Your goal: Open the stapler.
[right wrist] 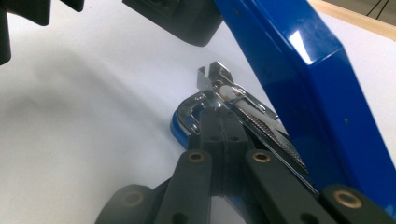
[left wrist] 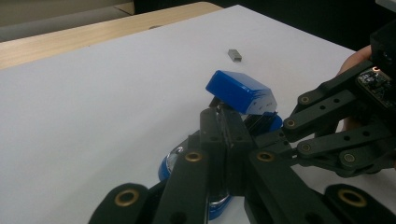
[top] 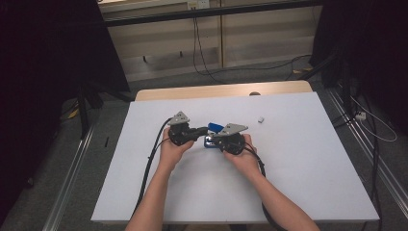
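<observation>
Two grippers meet at the middle of the high view over the white table (top: 144,192), working a blue stapler (top: 214,128) whose top is swung up. Left gripper (left wrist: 223,122) has its jaws pressed together on the stapler's metal part. Right gripper (right wrist: 219,122) likewise pinches the chrome base, while a small staple block (top: 260,120) lies apart toward the upper right.

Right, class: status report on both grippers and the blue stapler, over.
Left gripper and right gripper shut on stapler. Its blue top hinged open. Staple block lies apart, nothing obstructing.
</observation>
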The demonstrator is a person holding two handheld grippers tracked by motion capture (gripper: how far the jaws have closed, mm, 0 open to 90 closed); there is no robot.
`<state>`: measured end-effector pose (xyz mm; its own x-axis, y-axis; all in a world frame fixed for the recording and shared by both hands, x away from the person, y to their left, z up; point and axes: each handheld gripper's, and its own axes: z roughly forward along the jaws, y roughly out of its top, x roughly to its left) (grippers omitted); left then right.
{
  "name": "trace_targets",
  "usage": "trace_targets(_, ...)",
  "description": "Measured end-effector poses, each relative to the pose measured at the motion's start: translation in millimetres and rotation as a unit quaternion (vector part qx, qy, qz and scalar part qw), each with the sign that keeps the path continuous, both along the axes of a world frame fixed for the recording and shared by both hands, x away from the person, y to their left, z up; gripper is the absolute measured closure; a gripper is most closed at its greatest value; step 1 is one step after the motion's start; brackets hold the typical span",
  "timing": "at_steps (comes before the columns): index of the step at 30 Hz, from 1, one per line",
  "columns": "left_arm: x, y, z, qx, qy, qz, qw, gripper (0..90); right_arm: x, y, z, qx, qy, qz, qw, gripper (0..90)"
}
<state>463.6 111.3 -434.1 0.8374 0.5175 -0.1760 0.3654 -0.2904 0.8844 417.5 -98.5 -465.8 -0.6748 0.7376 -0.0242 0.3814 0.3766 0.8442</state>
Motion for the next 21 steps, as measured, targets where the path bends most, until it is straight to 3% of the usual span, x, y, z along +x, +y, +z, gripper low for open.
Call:
trace_targets(3,0.1,-0.4,1.0,0.001,-0.002,-0.002,1.0,88.7,-0.8,0.2,0.1,0.002,-0.005,-0.006,1.0,90.0)
trace_targets(4,0.1,-0.4,1.2,0.002,-0.002,-0.001,1.0,88.7,-1.2,-0.3,1.3,0.021,-0.009,-0.011,0.9997,90.0)
trace_targets(8,0.4,-0.4,1.0,0.002,0.0,0.002,1.0,88.7,0.5,-0.3,3.7,0.03,-0.012,-0.019,0.9993,90.0)
trace_targets(11,0.5,-0.5,1.1,0.003,0.0,0.002,1.0,88.6,1.6,2.1,4.6,0.05,-0.014,-0.026,0.9983,90.0)
trace_targets(21,2.3,0.1,-1.2,0.005,0.0,0.004,1.0,88.2,3.9,11.2,3.2,0.051,-0.035,-0.046,0.997,90.0)
